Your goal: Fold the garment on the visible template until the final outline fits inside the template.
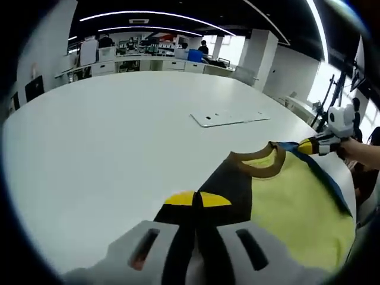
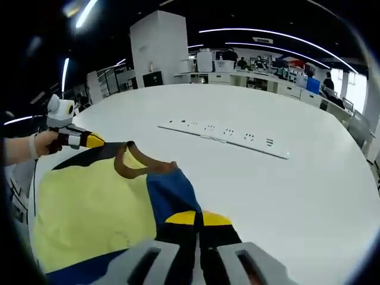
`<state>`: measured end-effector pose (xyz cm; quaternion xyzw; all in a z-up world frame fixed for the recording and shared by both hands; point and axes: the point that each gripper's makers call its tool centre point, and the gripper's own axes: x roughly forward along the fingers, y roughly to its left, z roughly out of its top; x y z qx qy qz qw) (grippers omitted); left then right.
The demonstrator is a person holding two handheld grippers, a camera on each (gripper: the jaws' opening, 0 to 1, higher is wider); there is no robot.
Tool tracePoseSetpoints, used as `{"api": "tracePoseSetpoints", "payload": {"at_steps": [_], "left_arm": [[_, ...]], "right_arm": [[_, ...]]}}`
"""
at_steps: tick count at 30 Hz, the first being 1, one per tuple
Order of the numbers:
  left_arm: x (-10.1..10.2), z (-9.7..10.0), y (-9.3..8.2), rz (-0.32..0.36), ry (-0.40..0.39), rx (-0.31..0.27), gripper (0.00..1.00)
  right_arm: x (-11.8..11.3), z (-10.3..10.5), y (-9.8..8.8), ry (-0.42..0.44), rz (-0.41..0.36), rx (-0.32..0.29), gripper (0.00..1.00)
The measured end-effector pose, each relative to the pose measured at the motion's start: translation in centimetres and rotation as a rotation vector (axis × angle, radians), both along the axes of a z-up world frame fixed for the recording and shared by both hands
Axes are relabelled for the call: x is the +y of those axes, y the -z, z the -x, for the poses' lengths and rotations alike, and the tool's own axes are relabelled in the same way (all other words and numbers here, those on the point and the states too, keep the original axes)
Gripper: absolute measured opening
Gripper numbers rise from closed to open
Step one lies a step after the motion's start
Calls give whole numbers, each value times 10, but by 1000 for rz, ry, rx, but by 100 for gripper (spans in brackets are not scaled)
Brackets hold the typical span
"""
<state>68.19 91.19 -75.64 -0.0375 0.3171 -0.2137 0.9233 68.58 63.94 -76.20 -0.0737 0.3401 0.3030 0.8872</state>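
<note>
A yellow garment (image 1: pixel 297 205) with a brown collar (image 1: pixel 261 163) lies partly lifted over the white table's near edge. One shoulder is black (image 1: pixel 228 184), the other blue (image 2: pixel 172 193). In the left gripper view my left gripper (image 1: pixel 196 199) is shut on the black shoulder, its yellow tips pressed together. My right gripper (image 2: pixel 199 218) is shut on the blue shoulder in the right gripper view. Each gripper also appears in the other view, held by a hand: the right gripper (image 1: pixel 314 145) at the blue edge, the left gripper (image 2: pixel 89 141) at the black edge. The garment's lower part is hidden.
A large white table (image 1: pixel 119 136) stretches ahead. A flat white socket panel (image 1: pixel 228 117) lies on it beyond the collar, also seen as the socket panel (image 2: pixel 225 138). Desks, shelves and people stand far behind the table.
</note>
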Motion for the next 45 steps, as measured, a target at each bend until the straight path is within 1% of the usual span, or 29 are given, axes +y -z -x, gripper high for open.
{"api": "tracePoseSetpoints", "payload": {"at_steps": [2, 4, 5, 6, 7, 8, 10, 11, 13, 14, 15, 17, 18, 20, 22, 24, 26, 30, 33, 35, 39, 42, 45], "left_arm": [[-1, 0, -2, -3, 8, -7, 0], [-1, -1, -7, -2, 11, -23, 13], [-1, -2, -8, -9, 10, -33, 21], [-2, -2, -9, -19, 20, -43, 32], [-2, -3, -11, -44, 34, -62, 38], [-2, -2, -13, -54, 40, -71, 42], [-7, 1, -18, -36, 61, -79, 50], [-8, 3, -20, -37, 72, -88, 54], [-10, 5, -23, -48, 86, -104, 64], [-11, 6, -24, -48, 93, -107, 69], [-12, 9, -26, -52, 102, -113, 76], [-12, 11, -30, -63, 113, -131, 84], [-12, 13, -32, -58, 115, -132, 88], [-13, 17, -37, -44, 121, -136, 92], [-14, 22, -43, -47, 133, -149, 97], [-16, 27, -48, -49, 149, -152, 99], [-16, 32, -53, -53, 156, -163, 99], [-17, 41, -60, -47, 163, -164, 99], [-20, 49, -62, -45, 178, -157, 99], [-22, 56, -64, -52, 190, -159, 98], [-25, 71, -71, -38, 186, -165, 97], [-27, 83, -76, -35, 191, -172, 95], [-29, 95, -85, -26, 190, -185, 95]], "right_arm": [[0, 0, -1, -2, -3, -4, 0], [1, 1, -4, -18, 1, -16, 0], [2, 1, -6, -29, -3, -29, 3], [3, 2, -8, -33, -9, -35, 8], [3, 2, -10, -32, -14, -36, 15], [5, 3, -13, -35, -19, -44, 24], [7, 5, -18, -59, -16, -76, 36], [7, 6, -20, -65, -12, -81, 44], [8, 9, -23, -79, -10, -95, 57], [8, 11, -25, -86, -10, -104, 65], [8, 12, -26, -87, -9, -106, 70], [7, 15, -28, -100, -9, -117, 76], [7, 18, -28, -105, -7, -118, 77], [8, 24, -31, -115, -4, -122, 82], [9, 30, -35, -123, -5, -132, 86], [9, 36, -40, -138, 7, -147, 87], [9, 41, -43, -143, 2, -146, 88], [6, 48, -48, -143, 7, -152, 88], [5, 54, -53, -141, -1, -148, 87], [3, 60, -56, -144, 7, -156, 87], [1, 75, -64, -156, 1, -162, 85], [0, 88, -69, -173, 14, -172, 84], [0, 104, -76, -188, 11, -182, 83]]}}
